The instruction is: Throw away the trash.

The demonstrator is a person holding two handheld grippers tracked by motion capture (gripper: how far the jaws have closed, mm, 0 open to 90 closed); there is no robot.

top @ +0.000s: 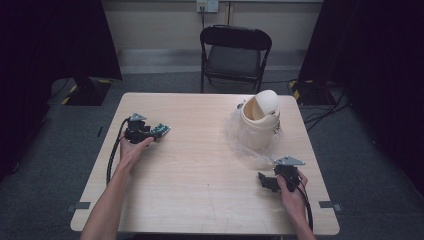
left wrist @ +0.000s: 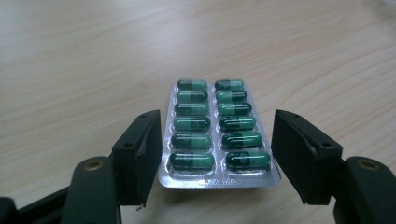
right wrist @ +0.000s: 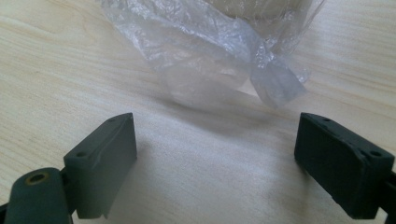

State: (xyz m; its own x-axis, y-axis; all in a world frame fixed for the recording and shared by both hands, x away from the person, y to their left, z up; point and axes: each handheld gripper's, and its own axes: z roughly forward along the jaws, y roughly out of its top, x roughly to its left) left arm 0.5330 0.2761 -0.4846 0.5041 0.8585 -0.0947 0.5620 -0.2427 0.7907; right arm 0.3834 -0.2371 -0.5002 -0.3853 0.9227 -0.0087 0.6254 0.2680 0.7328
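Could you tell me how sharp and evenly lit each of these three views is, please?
High view: table evenly lit, surroundings dark, detail soft. Left gripper view: blister pack sharp between the open left tongs, foil glinting, far tabletop blurred. Right gripper view: plastic bag fairly crisp, casting a soft shadow; right tongs slightly blurred up close.

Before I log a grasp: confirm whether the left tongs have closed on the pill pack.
No. The left tongs stand open, with a gap between the blister pack and each jaw.
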